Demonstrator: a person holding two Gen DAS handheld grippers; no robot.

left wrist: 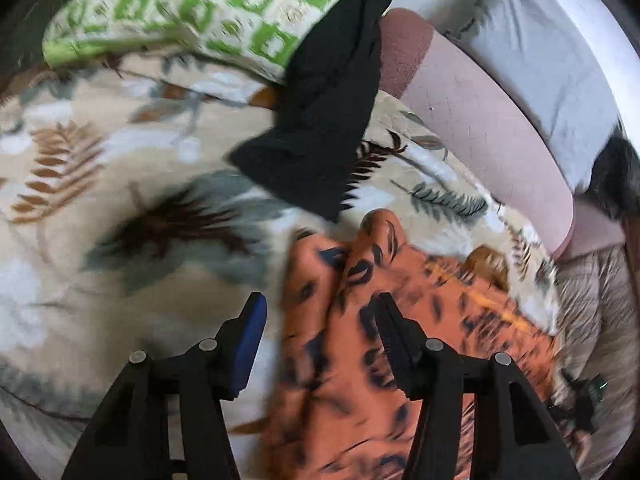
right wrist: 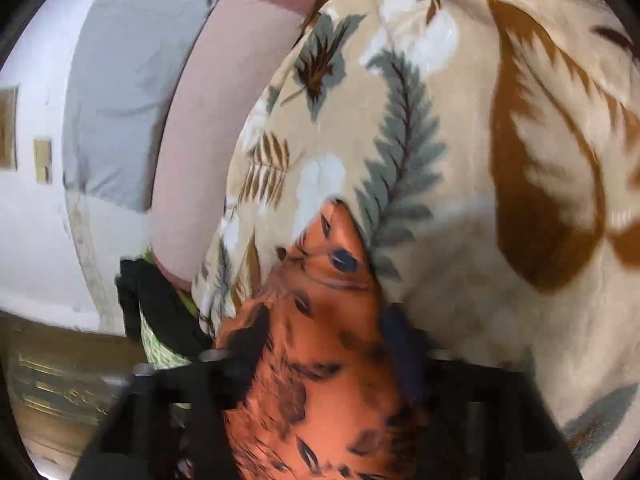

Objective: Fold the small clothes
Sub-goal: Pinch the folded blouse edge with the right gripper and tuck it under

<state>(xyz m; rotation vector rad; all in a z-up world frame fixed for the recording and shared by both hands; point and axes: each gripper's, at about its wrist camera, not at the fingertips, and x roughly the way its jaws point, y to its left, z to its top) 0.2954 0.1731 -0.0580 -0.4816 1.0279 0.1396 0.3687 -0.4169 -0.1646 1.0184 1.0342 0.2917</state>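
Your left tool [left wrist: 320,336] had its jaws apart, with the orange patterned cloth [left wrist: 352,360] running up between them; one jaw lay against the cloth on the right, the blue-padded one stood clear of it on the left, so nothing was pinched there. Your right tool [right wrist: 324,344] was badly blurred, with the same orange cloth [right wrist: 320,360] bunched between its fingers; the cloth seemed to fill the gap, but whether the jaws were clamped on it I could not tell.

Beyond the tools, the cloth lay rumpled on the leaf-print blanket [left wrist: 120,184] covering the bed, ridged and creased rather than flat, with no clean fold edge visible. By that look, you had not yet made a fold: the piece still needed spreading and smoothing first.

Further out, a black garment [left wrist: 320,128] lay draped from the green-and-white pillow [left wrist: 192,8] down onto the blanket, loose and unfolded, so it was probably still waiting its turn. A pink cushion [left wrist: 480,120] sat at the bed's far edge. No finished folded pile showed in either view, and most of the work appeared to be ahead of you.
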